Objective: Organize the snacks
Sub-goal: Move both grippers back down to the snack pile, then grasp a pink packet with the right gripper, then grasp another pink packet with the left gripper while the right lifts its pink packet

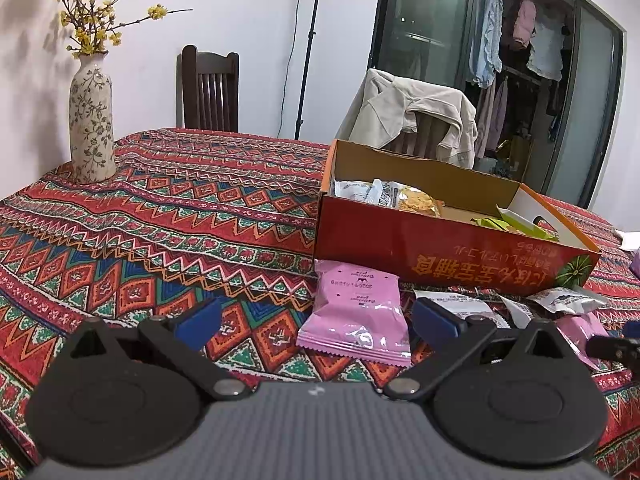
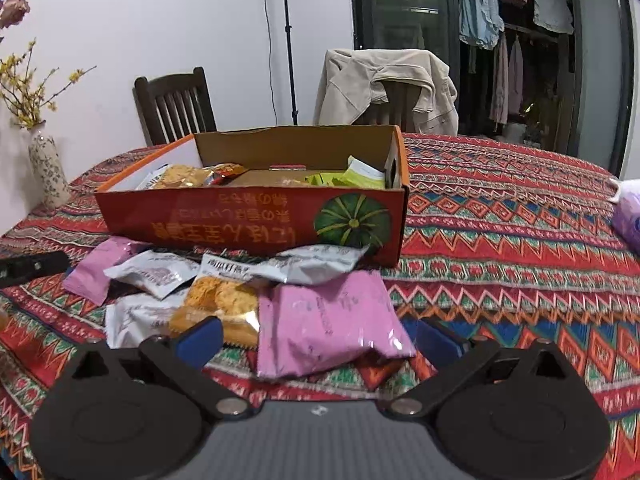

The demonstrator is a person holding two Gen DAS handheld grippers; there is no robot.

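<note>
Legible print, as you face it:

- Open red-and-orange cardboard box (image 2: 256,220) — large yellow East Asian characters along its near wall, printed upside down, beside a green pumpkin picture (image 2: 352,220); you cannot read them with certainty.
- Pink foil snack packet (image 1: 358,312) — small dark print, inverted, too blurred to read.
- White-and-silver snack packets (image 2: 152,276) — print present, illegible.

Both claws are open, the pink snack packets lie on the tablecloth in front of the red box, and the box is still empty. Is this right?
One thing is wrong: the red box is not empty. The right wrist view shows snack packets already inside. Both claws, left and right, are open, and pink packets lie before the box.
</note>
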